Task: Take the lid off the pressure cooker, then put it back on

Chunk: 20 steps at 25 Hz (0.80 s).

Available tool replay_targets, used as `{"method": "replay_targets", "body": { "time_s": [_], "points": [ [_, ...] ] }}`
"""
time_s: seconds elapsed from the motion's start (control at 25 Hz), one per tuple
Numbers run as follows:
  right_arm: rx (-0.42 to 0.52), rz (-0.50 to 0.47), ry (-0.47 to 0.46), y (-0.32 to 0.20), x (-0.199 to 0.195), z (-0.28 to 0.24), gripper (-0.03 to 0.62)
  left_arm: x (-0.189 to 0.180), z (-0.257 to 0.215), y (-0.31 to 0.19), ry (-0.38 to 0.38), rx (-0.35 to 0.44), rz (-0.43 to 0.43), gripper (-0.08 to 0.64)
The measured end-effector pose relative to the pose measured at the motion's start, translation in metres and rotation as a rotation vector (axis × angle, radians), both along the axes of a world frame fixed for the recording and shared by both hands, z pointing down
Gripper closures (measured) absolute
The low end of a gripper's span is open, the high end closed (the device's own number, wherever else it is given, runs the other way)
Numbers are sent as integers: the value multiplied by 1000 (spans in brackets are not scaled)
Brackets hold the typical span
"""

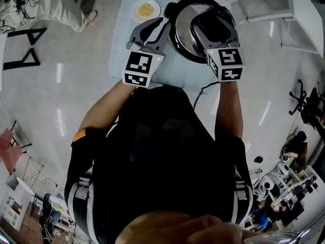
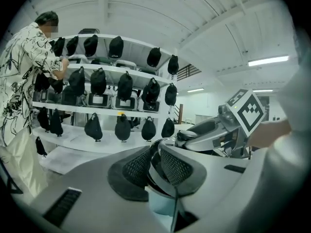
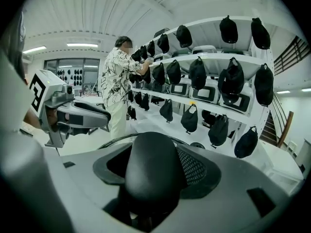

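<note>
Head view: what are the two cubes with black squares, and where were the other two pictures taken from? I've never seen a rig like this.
There is no robot. A person holds a hand tool with two jaws in each hand; the marked cubes belong to those tools. The head view looks down on the left gripper, the right gripper, a pale blue table, the pressure cooker's lid and a small plate of yellow food. The other pictures come from a camera on each gripper, looking along its jaws. The left jaws pinch the lid's shiny rim; the right jaws are closed on its black handle. The shelves of dark bags are background.
</note>
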State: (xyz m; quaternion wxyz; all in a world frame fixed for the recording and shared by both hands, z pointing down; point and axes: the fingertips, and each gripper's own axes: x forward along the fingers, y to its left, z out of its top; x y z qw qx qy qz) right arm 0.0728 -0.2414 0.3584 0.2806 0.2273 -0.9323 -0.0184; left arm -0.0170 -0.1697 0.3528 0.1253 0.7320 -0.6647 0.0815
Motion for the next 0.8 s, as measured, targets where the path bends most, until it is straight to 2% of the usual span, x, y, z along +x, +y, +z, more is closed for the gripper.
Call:
{"method": "replay_targets", "body": {
  "time_s": [0.16, 0.4, 0.8],
  "points": [
    [7, -5, 7, 34, 3, -3, 302, -2, 1, 25, 7, 2, -1, 491],
    [19, -44, 5, 85, -18, -7, 302, -24, 2, 68, -1, -2, -15, 492],
    [12, -155, -8, 165, -105, 3, 302, -106, 8, 143, -16, -12, -111, 492]
  ]
}}
